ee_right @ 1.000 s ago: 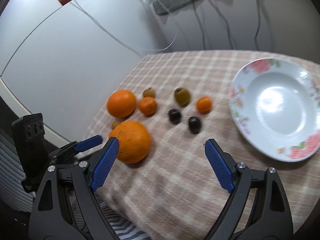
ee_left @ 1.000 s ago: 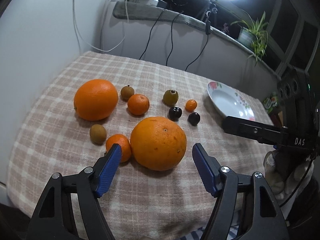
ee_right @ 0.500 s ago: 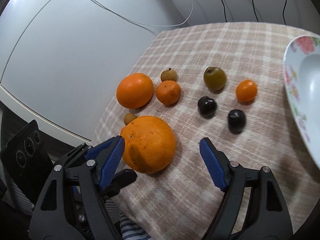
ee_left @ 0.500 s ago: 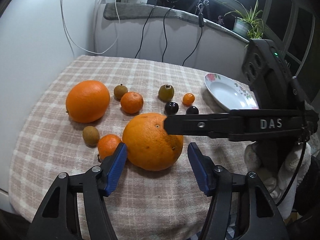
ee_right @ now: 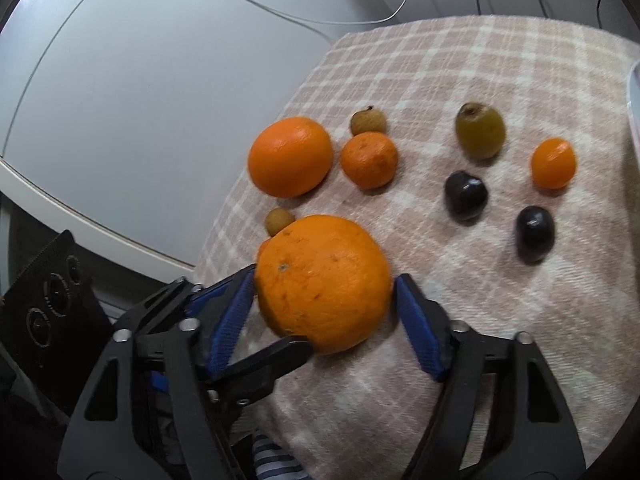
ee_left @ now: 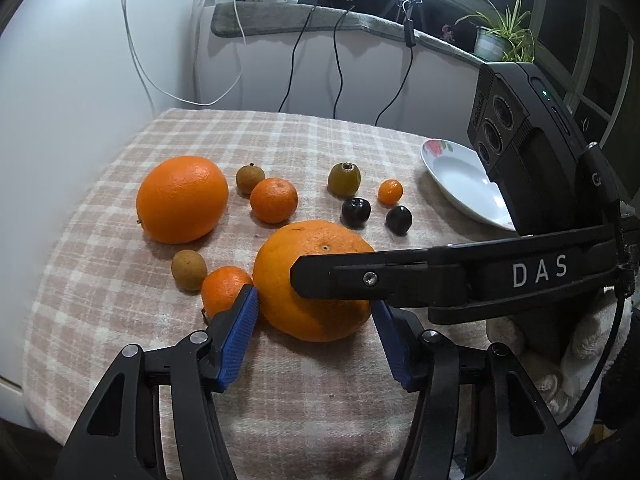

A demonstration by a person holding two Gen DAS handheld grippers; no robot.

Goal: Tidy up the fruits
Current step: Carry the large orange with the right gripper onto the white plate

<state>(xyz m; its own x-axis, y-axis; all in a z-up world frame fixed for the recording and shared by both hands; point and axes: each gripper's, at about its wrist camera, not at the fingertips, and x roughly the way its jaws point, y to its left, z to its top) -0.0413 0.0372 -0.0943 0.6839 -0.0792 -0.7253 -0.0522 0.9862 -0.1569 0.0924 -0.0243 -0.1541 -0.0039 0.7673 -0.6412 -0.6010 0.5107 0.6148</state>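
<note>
A big orange (ee_left: 316,280) lies at the near edge of the checked tablecloth; it also shows in the right wrist view (ee_right: 324,280). My left gripper (ee_left: 316,316) is open, its blue pads on either side of this orange. My right gripper (ee_right: 325,298) is open too, straddling the same orange from the right, pads close to its sides. A second big orange (ee_left: 182,199), two mandarins (ee_left: 274,200) (ee_left: 224,290), two brown longans (ee_left: 189,264), a green fruit (ee_left: 344,178), a kumquat (ee_left: 390,192) and two dark plums (ee_left: 356,212) lie around it.
A white flowered plate (ee_left: 456,176) stands at the right, partly behind the right gripper's camera body. Cables hang down the wall behind the table. The table's near edge runs just under both grippers.
Both grippers have moved in on the near big orange. The right gripper swung left from the plate side, and both pairs of jaws have narrowed around the orange.
</note>
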